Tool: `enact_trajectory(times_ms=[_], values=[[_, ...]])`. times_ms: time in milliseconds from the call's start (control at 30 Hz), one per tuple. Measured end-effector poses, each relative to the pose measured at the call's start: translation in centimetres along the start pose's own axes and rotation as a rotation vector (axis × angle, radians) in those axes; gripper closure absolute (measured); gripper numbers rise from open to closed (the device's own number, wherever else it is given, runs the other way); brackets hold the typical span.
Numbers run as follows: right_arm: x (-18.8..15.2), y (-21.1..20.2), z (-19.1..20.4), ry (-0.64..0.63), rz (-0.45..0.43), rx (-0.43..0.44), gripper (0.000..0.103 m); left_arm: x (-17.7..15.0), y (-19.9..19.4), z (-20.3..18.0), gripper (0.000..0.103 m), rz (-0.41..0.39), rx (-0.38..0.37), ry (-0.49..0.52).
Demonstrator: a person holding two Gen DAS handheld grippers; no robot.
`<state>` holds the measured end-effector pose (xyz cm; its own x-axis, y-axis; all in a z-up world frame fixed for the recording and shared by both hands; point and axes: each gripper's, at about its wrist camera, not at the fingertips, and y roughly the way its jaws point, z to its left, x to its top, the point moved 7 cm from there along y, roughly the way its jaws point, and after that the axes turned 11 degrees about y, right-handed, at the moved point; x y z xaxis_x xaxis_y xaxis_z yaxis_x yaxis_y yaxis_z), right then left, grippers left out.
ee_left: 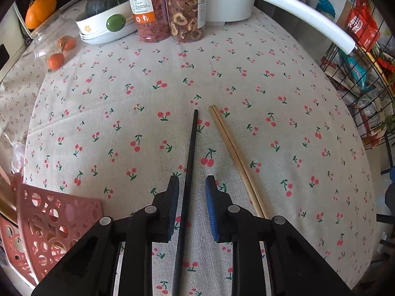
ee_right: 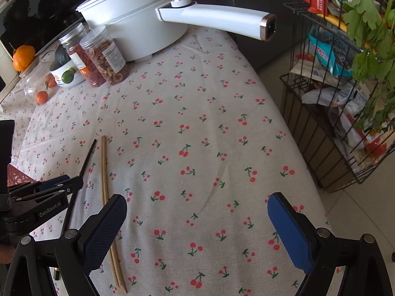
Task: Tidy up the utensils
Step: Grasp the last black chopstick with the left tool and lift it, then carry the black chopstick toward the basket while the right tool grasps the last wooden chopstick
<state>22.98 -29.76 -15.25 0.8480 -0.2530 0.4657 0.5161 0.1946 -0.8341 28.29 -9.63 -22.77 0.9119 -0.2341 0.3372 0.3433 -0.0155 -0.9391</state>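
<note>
A black chopstick [ee_left: 189, 170] lies on the cherry-print tablecloth and runs between the fingers of my left gripper [ee_left: 192, 185], which is open around it with a gap on each side. A pair of wooden chopsticks [ee_left: 234, 155] lies just right of it. In the right wrist view the black chopstick [ee_right: 87, 159] and wooden pair [ee_right: 105, 180] lie at the left, with the left gripper [ee_right: 53, 185] over the black one. My right gripper [ee_right: 197, 212] is wide open and empty above the cloth, its left finger over the wooden pair.
A pink perforated basket [ee_left: 49, 224] sits at the near left. At the back stand two jars of dried food [ee_left: 167, 12], a bowl with a squash [ee_left: 106, 17], a glass jar with oranges [ee_left: 54, 46] and a white electric pot with a long handle [ee_right: 214, 16]. A wire rack of snacks [ee_right: 345, 93] stands off the right edge.
</note>
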Motion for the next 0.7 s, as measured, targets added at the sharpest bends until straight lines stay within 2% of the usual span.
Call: enact_trajectory(times_ms=[167,267,500,700], values=[[-0.1,0.0,0.3,0.005,0.007,0.01,0.007,-0.4,0.2,0.0,0.097,0.007,0.0,0.023],[-0.3,0.0,0.5,-0.002,0.008,0.006,0.007,-0.9,-1.1,-0.6,0.098,-0.015,-0.007,0.054],[-0.8,-0.7,1.3,0.007,0.01,0.008,0.007,-3.0,-8.4,-1.2,0.098,-0.152,-0.063,0.12],[-1.7,-1.1,2.3,0.024,0.014,-0.006,0.007,-6.7,-14.3,-0.2,0.098,-0.277,-0.098,0.132]])
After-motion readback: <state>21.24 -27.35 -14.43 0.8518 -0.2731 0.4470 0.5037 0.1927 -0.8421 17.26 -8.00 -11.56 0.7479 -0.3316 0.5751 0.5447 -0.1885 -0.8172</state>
